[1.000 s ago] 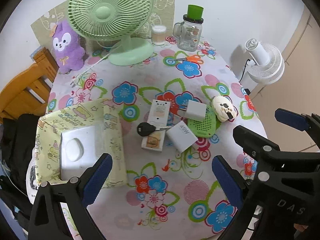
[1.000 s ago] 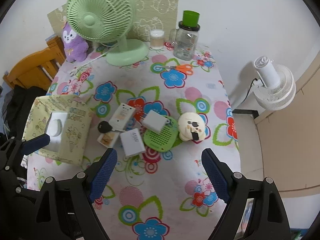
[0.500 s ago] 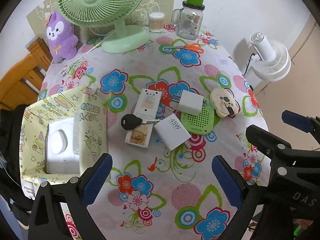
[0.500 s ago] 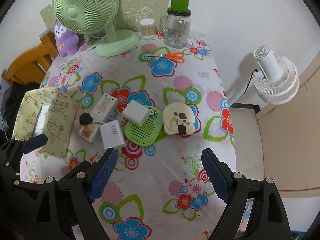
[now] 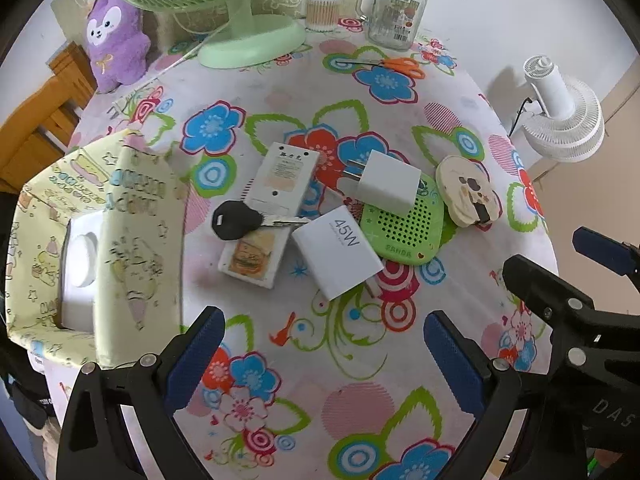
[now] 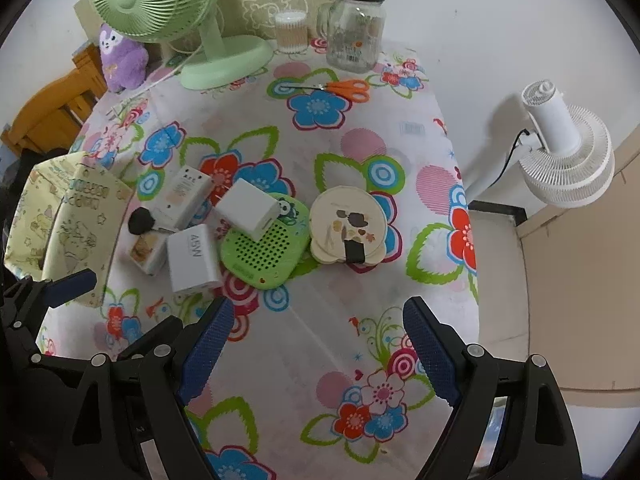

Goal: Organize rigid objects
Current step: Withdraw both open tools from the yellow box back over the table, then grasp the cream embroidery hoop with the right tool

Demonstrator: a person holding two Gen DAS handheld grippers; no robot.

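Observation:
A cluster lies mid-table: a white 45W charger (image 5: pixel 340 256) (image 6: pixel 192 258), a second white plug charger (image 5: pixel 386 184) (image 6: pixel 250 208) resting on a green perforated box (image 5: pixel 404 228) (image 6: pixel 266 250), a long white device (image 5: pixel 268 208) (image 6: pixel 176 208) with a black car key (image 5: pixel 236 220) (image 6: pixel 140 220) on it, and a round cream case (image 5: pixel 466 192) (image 6: pixel 348 226). A yellow patterned fabric bin (image 5: pixel 92 236) (image 6: pixel 60 220) at the left holds a white box (image 5: pixel 80 268). My left gripper (image 5: pixel 320 360) is open, near the table's front. My right gripper (image 6: pixel 316 344) is open, also near the front.
A green desk fan (image 5: pixel 240 12) (image 6: pixel 188 28), a purple plush (image 5: pixel 116 48) (image 6: pixel 122 60), a cotton-swab jar (image 6: pixel 292 32), a glass mug jar (image 5: pixel 394 12) (image 6: pixel 354 28) and orange scissors (image 5: pixel 394 65) (image 6: pixel 340 88) stand at the back. A white floor fan (image 6: pixel 560 148) is off the table's right edge.
Both grippers have moved forward toward the cluster, which looms larger. Nothing on the table has moved. Both grippers stay open.

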